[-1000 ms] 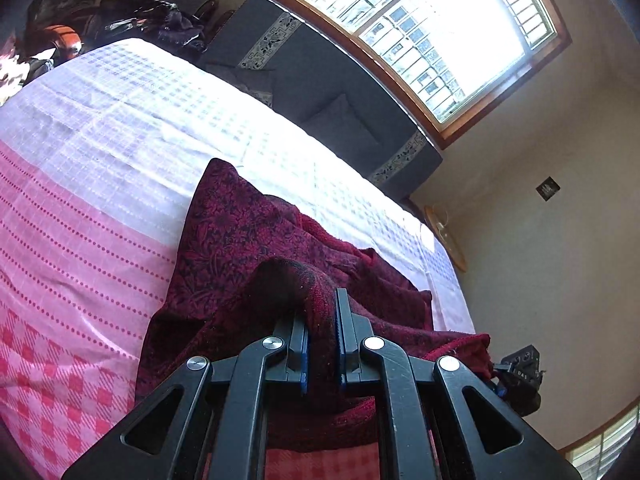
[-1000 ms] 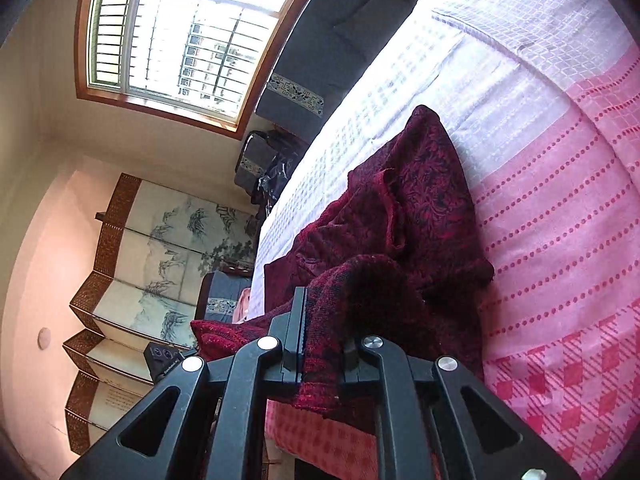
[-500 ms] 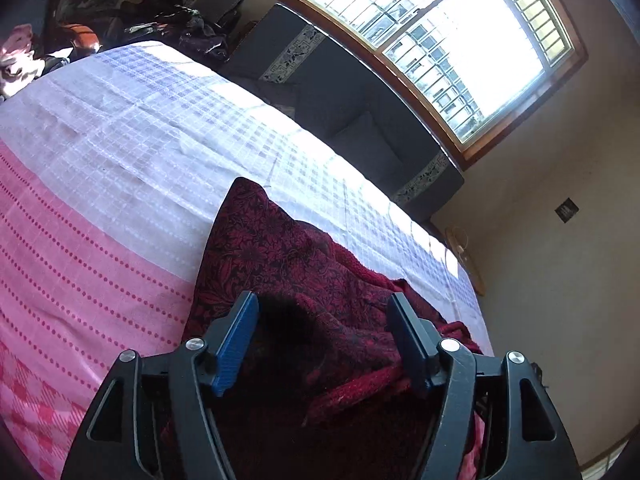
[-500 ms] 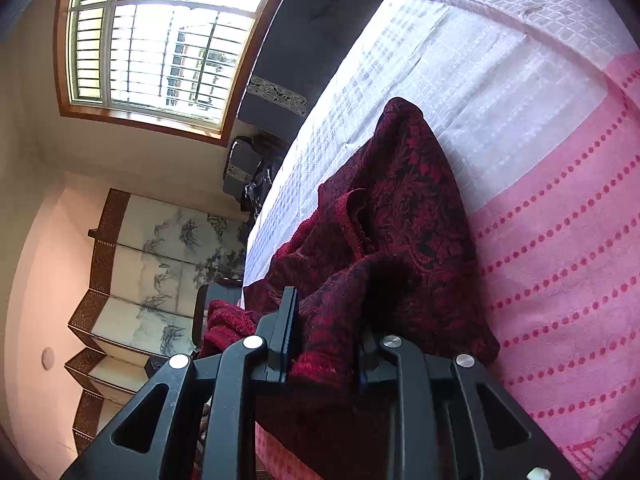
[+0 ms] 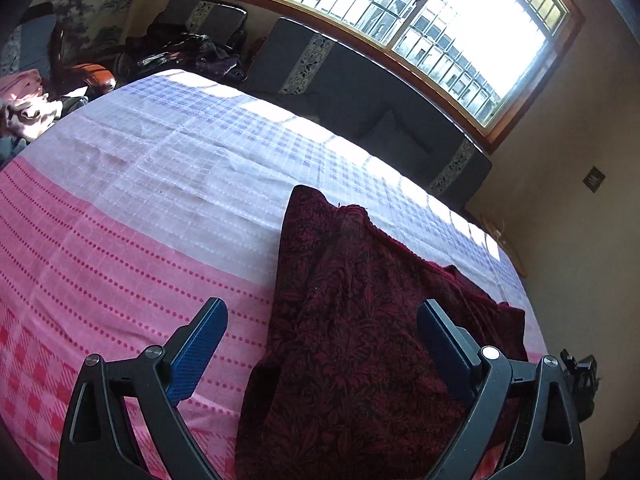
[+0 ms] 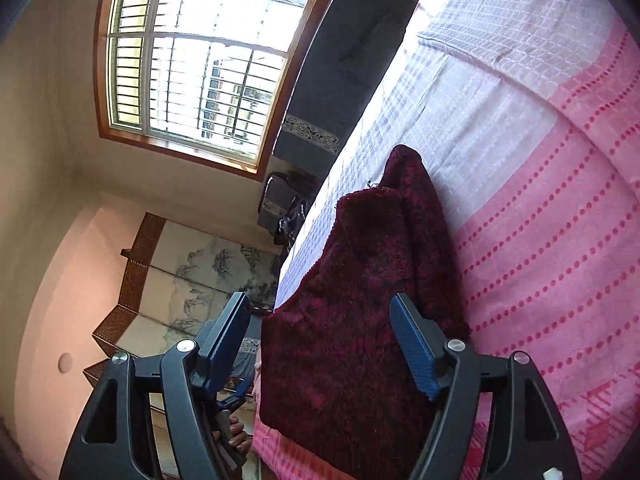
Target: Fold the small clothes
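Note:
A dark red patterned garment [image 5: 360, 332] lies folded on the pink and white bedspread [image 5: 132, 216]. It also shows in the right wrist view [image 6: 360, 320], near the bed's edge. My left gripper [image 5: 320, 316] is open and empty, its blue-padded fingers [image 5: 200, 344] wide apart just above the near end of the garment. My right gripper [image 6: 320, 316] is open and empty too, with its fingers [image 6: 412, 344] spread over the garment's other end.
A dark sofa [image 5: 360, 92] stands under the window beyond the bed. Bags and clothes [image 5: 184, 52] are piled at the far left. A painted folding screen [image 6: 180, 280] stands past the bed edge. The other gripper and a hand [image 6: 236, 428] show low in the right wrist view.
Both grippers were shut on the garment a second ago. They have let go, opened wide and drawn back. The garment now lies flatter on the bed.

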### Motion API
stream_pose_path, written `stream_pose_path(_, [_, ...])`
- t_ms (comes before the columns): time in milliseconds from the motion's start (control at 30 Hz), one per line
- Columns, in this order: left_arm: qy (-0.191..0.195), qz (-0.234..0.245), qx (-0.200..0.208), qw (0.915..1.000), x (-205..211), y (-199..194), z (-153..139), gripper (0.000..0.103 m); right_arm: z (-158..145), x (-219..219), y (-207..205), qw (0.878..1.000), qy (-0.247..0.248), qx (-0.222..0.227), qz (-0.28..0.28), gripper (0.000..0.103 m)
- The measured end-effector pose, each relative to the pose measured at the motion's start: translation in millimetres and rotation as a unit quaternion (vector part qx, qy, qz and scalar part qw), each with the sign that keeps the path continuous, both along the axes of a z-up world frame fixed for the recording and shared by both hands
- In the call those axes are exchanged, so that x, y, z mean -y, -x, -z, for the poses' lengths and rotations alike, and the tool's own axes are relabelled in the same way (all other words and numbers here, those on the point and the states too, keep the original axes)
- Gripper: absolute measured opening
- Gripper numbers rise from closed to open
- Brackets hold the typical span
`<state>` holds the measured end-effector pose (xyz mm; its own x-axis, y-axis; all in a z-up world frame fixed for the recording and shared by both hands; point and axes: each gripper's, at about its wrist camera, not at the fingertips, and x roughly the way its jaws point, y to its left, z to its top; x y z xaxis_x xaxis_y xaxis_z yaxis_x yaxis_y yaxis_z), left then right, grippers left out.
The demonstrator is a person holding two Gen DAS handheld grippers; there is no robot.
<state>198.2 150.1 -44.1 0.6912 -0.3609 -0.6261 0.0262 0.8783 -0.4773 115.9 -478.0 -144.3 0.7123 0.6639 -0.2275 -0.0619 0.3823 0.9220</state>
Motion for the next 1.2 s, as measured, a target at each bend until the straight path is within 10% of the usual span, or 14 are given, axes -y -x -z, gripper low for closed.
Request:
stream_pose_path(267, [0.032, 0.06, -0.071, 0.9952, 1.7, -5.1, 37.0, 0.088, 24.0, -14.8, 26.3, 0.997, 0.069, -0.021, -0.017, 0.069])
stream_pose_path(467, [0.022, 0.073, -0.1, 0.9921, 3.5, 1.9, 42.3, 0.012, 21.8, -27.7, 32.0, 0.995, 0.093, -0.006, -0.03, 0.071])
stream_pose_path(867, [0.015, 0.003, -0.084, 0.9964, -12.1, 40.3, 53.5, 0.012, 22.5, -27.0, 30.9, 0.996, 0.088, 0.006, -0.031, 0.069])
stream_pose_path(1033, [-0.021, -0.007, -0.036, 0.9991, -0.6, 38.3, 15.7, 0.059, 24.2, -21.5, 31.4, 0.997, 0.077, 0.011, -0.027, 0.069])
stream_pose_path(1200, [-0.001, 0.011, -0.011, 0.9999, 5.9, 5.3, -7.1, 0.064, 27.7, -16.1, 31.6, 0.997, 0.067, 0.018, -0.023, 0.069])
